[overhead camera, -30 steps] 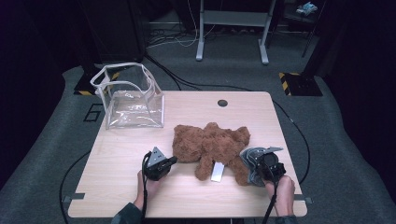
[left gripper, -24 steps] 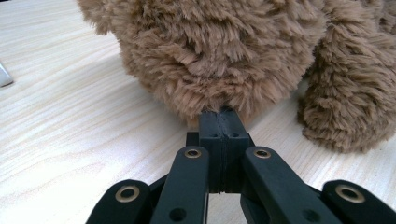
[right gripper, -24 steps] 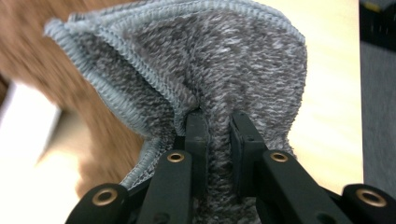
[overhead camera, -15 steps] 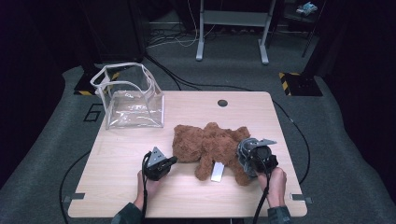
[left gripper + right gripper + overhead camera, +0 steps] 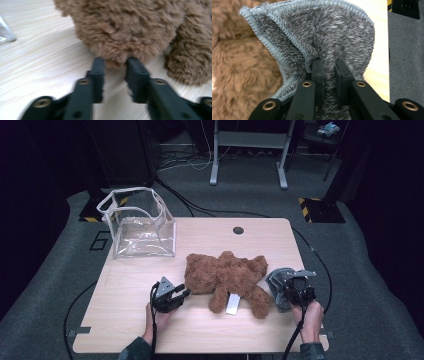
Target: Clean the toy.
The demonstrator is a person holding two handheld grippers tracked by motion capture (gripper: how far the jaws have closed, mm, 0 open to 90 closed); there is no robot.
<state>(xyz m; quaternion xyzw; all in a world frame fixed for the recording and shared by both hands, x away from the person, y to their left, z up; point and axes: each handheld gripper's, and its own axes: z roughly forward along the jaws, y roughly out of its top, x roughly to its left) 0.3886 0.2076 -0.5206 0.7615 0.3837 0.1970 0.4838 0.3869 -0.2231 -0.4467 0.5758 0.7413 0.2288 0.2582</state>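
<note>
At the bottom of the high view, two hands come in from the lower edge, each with a gripper. The left gripper [image 5: 184, 293], lower centre-left of the frame, points right at the brown teddy bear [image 5: 227, 275]; its jaws have just been opening, and in the left gripper view they stand apart with their tips at the bear's [image 5: 140, 27] fur, a small tuft between them but not squeezed. The right gripper [image 5: 286, 289] sits at the lower right of the frame, by the bear's far end. In the right gripper view its jaws are pressed close on a fold of grey knitted cloth [image 5: 332, 37] with a stitched edge, which rises above the jaw tips; brown fur lies along the left of that frame.

The bear lies flat across the middle of the wooden table [image 5: 125, 290], a white tag [image 5: 232, 304] at its lower side. The grey cloth [image 5: 276, 282] touches the bear's right end.

Farther back, in the upper left of the table, stands a clear plastic bag [image 5: 142, 227] with a white rim, open at the top, well apart from the bear. A dark round hole [image 5: 238, 230] marks the table's far edge.
</note>
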